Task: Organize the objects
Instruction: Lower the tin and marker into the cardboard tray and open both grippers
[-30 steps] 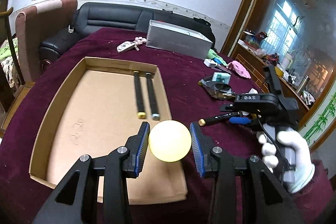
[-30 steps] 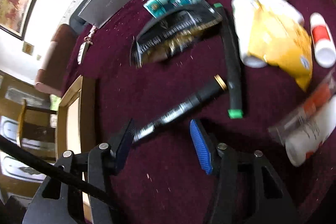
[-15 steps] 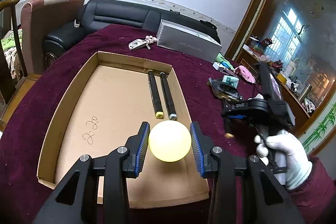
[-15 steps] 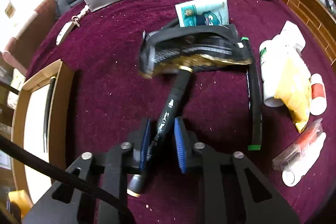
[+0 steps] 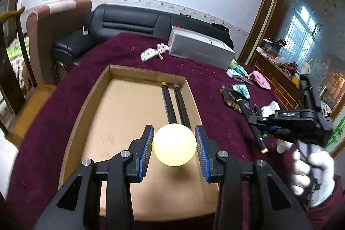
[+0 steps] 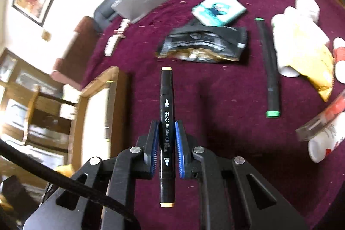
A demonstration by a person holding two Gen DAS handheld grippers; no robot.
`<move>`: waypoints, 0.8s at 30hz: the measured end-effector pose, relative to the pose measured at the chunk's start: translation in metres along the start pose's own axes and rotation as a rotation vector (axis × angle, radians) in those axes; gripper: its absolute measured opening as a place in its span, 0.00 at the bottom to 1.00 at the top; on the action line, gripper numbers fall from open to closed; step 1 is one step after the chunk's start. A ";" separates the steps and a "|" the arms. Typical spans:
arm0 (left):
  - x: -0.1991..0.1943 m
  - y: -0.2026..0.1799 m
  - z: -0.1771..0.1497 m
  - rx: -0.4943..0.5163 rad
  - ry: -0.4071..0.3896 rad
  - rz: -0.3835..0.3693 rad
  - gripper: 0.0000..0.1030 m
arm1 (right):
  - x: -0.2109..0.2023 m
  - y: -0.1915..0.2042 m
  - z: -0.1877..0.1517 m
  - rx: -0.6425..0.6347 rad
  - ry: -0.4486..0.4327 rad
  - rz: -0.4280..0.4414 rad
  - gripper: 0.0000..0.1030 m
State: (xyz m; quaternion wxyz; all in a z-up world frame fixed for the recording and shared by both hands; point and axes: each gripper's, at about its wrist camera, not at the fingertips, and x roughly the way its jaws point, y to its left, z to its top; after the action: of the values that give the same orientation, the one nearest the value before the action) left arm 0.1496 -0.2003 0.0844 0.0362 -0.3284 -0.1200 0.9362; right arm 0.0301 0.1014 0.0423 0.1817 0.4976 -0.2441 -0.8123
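My left gripper [image 5: 174,148] is shut on a pale yellow ball [image 5: 174,144], held above the near end of a shallow cardboard tray [image 5: 90,105]. Two black markers [image 5: 173,104] lie side by side along the tray's right wall. My right gripper [image 6: 166,139] is shut on a black marker with tan caps [image 6: 166,100], lifted off the maroon tablecloth and pointing straight ahead along the fingers. In the left wrist view that right gripper [image 5: 256,122], in a white-gloved hand [image 5: 310,171], hangs right of the tray with the marker [image 5: 254,124] slanting down.
A green-capped black marker [image 6: 270,70] lies on the cloth to the right. Beyond it are a black foil packet [image 6: 204,44], a teal packet [image 6: 218,9], white bottles and a yellow bag [image 6: 306,57]. A grey box [image 5: 200,51] and keys [image 5: 151,54] lie far back.
My right gripper closed on the tan-capped marker and lifted it off the cloth, turning it to point forward. The left gripper with the ball drifted slightly over the tray.
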 end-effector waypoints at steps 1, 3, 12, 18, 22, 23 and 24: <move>0.002 0.002 0.005 0.006 -0.002 0.007 0.33 | 0.001 0.009 0.002 -0.009 0.004 0.035 0.12; 0.013 0.006 0.020 0.019 0.006 0.024 0.33 | 0.004 0.024 0.005 -0.022 0.020 0.076 0.12; 0.098 0.050 0.066 -0.072 0.149 0.057 0.33 | 0.079 0.109 0.012 -0.086 0.153 0.162 0.13; 0.139 0.087 0.072 -0.193 0.210 0.061 0.33 | 0.140 0.134 0.016 -0.094 0.201 0.102 0.13; 0.153 0.093 0.074 -0.212 0.225 0.051 0.33 | 0.164 0.141 0.017 -0.127 0.205 0.051 0.13; 0.157 0.093 0.076 -0.213 0.226 0.043 0.33 | 0.166 0.141 0.016 -0.132 0.206 0.044 0.13; 0.159 0.093 0.077 -0.214 0.228 0.036 0.33 | 0.169 0.142 0.016 -0.137 0.205 0.041 0.13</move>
State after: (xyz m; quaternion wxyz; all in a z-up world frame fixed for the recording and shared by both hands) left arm -0.0217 -0.2822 0.0236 -0.0022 -0.4367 -0.2085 0.8751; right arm -0.0510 -0.1020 0.0083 0.2560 0.5594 -0.1785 -0.7679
